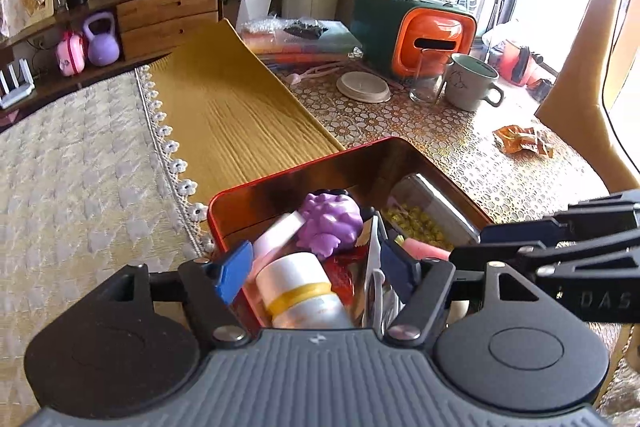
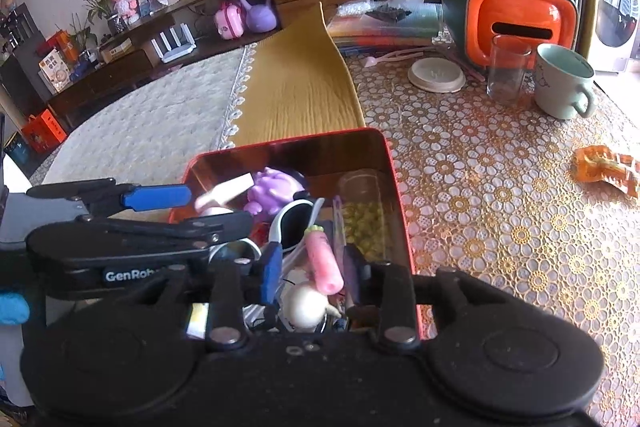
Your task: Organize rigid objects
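Observation:
A red metal tin (image 1: 280,183) (image 2: 396,187) stands at the table's near edge, full of small items: a purple toy (image 1: 330,223) (image 2: 272,187), a white bottle with a yellow band (image 1: 300,295), a clear case of yellow beads (image 1: 420,223) (image 2: 364,219), a pink carrot-shaped piece (image 2: 324,259), and a white round piece (image 2: 306,303). My left gripper (image 1: 316,267) is open, its blue fingers astride the white bottle inside the tin. My right gripper (image 2: 310,275) is open over the pink piece and the white round piece. Each gripper shows in the other's view.
On the flower-patterned tablecloth (image 2: 500,187) stand a mug (image 2: 560,83), a glass (image 2: 508,67), a round lid (image 2: 436,73), an orange-and-green holder with brushes (image 2: 516,11), and an orange wrapper (image 2: 608,167). A yellow chair back (image 1: 228,107) and a quilted bed (image 1: 72,167) lie to the left.

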